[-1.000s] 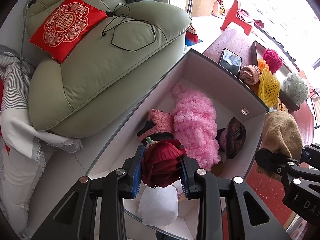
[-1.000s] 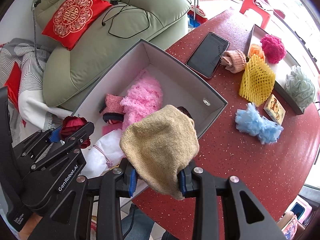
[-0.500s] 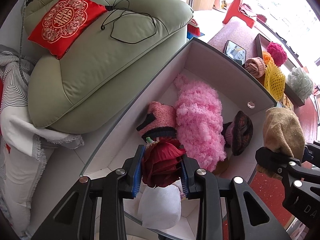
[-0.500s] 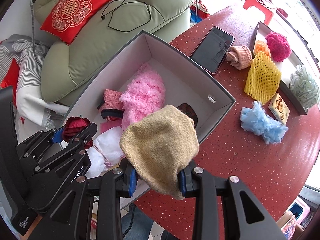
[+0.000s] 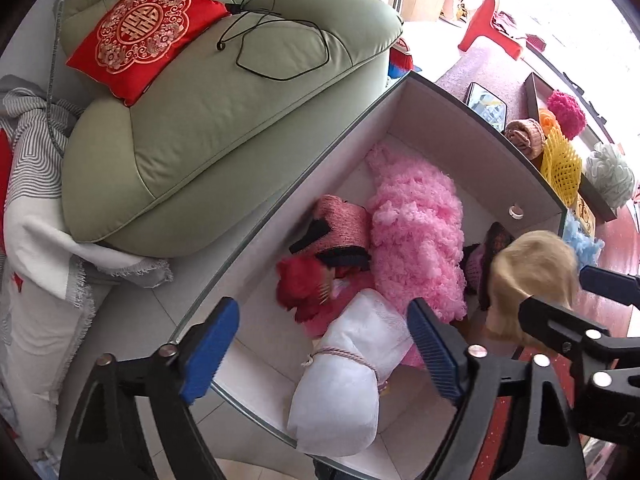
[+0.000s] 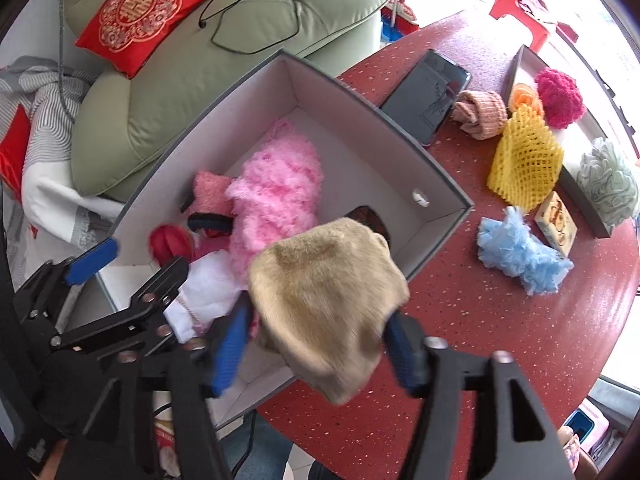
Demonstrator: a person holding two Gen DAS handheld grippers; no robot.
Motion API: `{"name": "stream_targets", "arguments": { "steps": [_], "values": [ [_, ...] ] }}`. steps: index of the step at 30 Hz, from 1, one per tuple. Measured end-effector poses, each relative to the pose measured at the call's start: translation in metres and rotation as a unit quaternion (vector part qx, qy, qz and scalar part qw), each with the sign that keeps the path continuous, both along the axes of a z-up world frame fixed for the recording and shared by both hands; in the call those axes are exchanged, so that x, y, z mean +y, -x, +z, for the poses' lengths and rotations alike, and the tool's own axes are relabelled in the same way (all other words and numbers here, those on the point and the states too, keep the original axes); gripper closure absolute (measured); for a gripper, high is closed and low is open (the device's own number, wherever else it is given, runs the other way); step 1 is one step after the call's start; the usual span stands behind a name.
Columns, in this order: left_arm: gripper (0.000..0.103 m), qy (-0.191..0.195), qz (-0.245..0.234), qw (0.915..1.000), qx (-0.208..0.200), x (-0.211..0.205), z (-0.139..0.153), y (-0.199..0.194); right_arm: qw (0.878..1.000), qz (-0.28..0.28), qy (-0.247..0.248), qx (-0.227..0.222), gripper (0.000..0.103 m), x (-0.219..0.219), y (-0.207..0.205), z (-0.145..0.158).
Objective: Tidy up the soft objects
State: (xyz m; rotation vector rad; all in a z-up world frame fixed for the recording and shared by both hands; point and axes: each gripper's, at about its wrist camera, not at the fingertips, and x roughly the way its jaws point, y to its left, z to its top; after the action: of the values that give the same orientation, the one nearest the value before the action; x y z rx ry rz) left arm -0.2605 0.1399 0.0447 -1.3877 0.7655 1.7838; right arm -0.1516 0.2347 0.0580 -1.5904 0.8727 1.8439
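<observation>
A grey open box (image 5: 472, 120) (image 6: 404, 128) sits at the edge of the red table. It holds a fluffy pink item (image 5: 416, 232) (image 6: 276, 196), a pink knit piece (image 5: 344, 220), a white pouch (image 5: 348, 380) and a dark red soft item (image 5: 304, 284) (image 6: 170, 240). My left gripper (image 5: 320, 348) (image 6: 120, 256) is open above the box's near end, with the dark red item lying below it. My right gripper (image 6: 316, 344) has widened around a tan knit hat (image 6: 324, 292) (image 5: 532, 272), which looks blurred and loose over the box's near corner.
On the red table (image 6: 520, 320) lie a blue fluffy piece (image 6: 520, 252), yellow foam net (image 6: 524, 156), rolled pink sock (image 6: 480, 114), phone (image 6: 428, 96), small card box (image 6: 556, 224) and a tray (image 6: 588, 196) with poufs. A green sofa (image 5: 224, 120) with a red cushion stands left.
My left gripper opened and the dark red item dropped into the box. My right gripper's jaws spread and the tan hat started slipping free.
</observation>
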Motion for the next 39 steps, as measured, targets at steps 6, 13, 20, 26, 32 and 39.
{"name": "stream_targets", "arguments": {
  "steps": [6,13,20,26,32,39],
  "values": [
    [0.001,-0.047,-0.004,0.9989,0.005,-0.013,0.024,0.006,0.999,-0.033,-0.002,0.040,0.000,0.012,-0.019,0.016],
    [0.001,-0.042,-0.018,0.9985,-0.031,-0.026,0.053,0.002,0.995,-0.063,-0.027,0.066,0.000,0.006,-0.041,0.043],
    [0.001,0.017,0.023,0.9996,-0.002,-0.049,0.050,-0.011,0.994,-0.092,-0.006,0.060,0.000,-0.004,-0.059,0.052],
    [0.001,0.022,0.017,0.9995,0.015,-0.057,0.056,-0.024,0.996,-0.073,-0.014,0.042,0.000,-0.014,-0.057,0.052],
    [0.001,0.021,0.015,0.9995,0.016,-0.058,0.058,-0.026,0.997,-0.059,-0.011,0.044,0.000,-0.022,-0.054,0.054],
    [0.001,0.028,0.017,0.9993,0.017,-0.061,0.057,-0.027,0.997,-0.063,-0.006,0.043,0.000,-0.024,-0.054,0.052]
  ]
}}
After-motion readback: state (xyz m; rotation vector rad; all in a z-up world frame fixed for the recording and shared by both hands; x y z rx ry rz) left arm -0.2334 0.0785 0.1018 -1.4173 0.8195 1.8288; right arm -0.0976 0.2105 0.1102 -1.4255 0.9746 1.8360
